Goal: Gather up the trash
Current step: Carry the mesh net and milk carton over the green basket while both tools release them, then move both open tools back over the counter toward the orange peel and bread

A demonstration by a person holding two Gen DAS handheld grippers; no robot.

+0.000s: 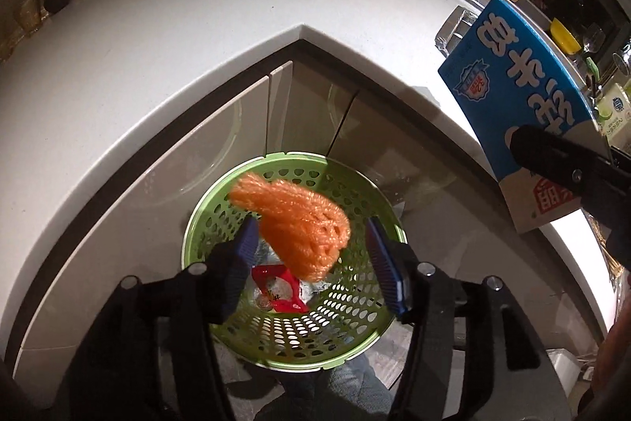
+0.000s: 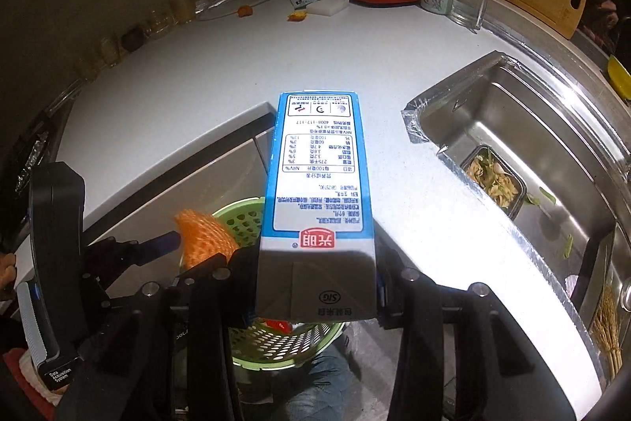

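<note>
Above the green basket [image 1: 355,192] at lower centre, my left tool [image 1: 307,255] gapes, orange foam net [image 1: 299,223] dropping; right tool [image 2: 315,298] grips the milk carton [image 2: 315,184], due next.

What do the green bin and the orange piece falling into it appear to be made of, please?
The green bin looks like moulded plastic with a slight sheen: thin walls pierced by regular holes. The orange piece appears to be soft foam netting, probably a fruit sleeve, matte, with open mesh.
</note>
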